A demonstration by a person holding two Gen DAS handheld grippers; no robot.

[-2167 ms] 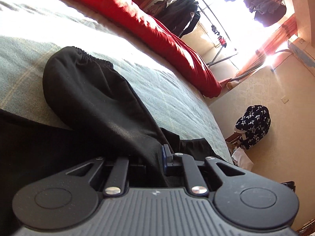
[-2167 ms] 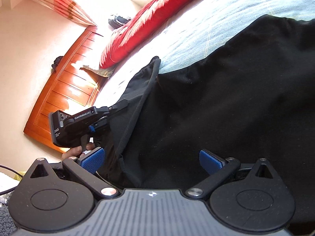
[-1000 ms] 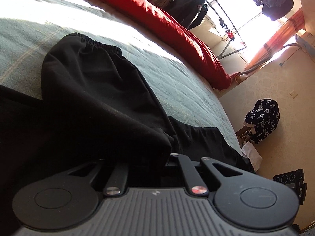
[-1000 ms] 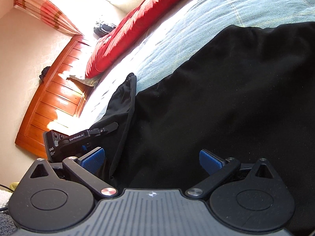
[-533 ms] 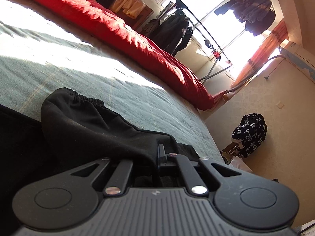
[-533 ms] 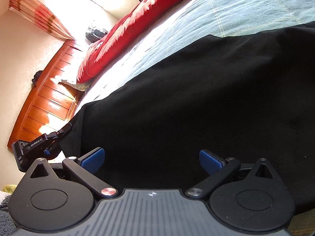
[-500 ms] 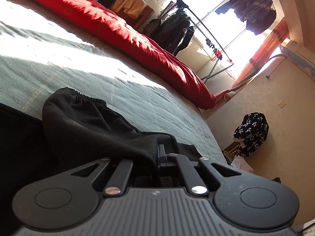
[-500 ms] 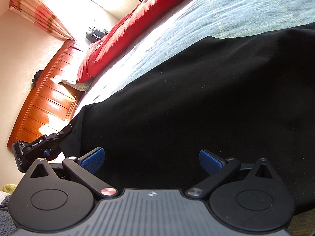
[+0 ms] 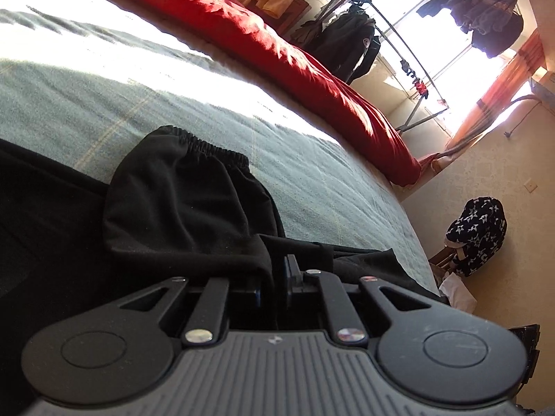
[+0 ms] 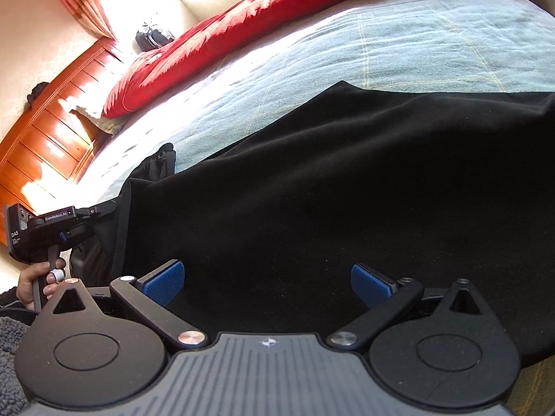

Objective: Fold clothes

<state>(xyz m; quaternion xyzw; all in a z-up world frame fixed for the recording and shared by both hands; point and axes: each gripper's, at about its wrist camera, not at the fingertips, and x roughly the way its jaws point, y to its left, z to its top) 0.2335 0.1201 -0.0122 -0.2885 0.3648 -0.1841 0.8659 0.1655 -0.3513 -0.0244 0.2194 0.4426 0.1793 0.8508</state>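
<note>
While left claw [image 9: 277, 274] pinches black garment [image 9: 180, 208] — right claw [image 10: 267, 282] gapes (empty), bed [image 9: 329, 187] beneath.

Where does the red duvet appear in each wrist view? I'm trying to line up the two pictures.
Left wrist view: the red duvet runs diagonally from top left toward right of centre, along the bed's far edge.
Right wrist view: the red duvet runs across the top, from left of centre to the upper right.
Shared landmark: the black garment on the pale blue blanket.

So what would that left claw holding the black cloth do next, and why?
Probably carry the pinched fabric further over the black garment and lay it down. The left claw is shut on a fold, the elastic cuff is doubled over, and the right claw waits open.
</note>
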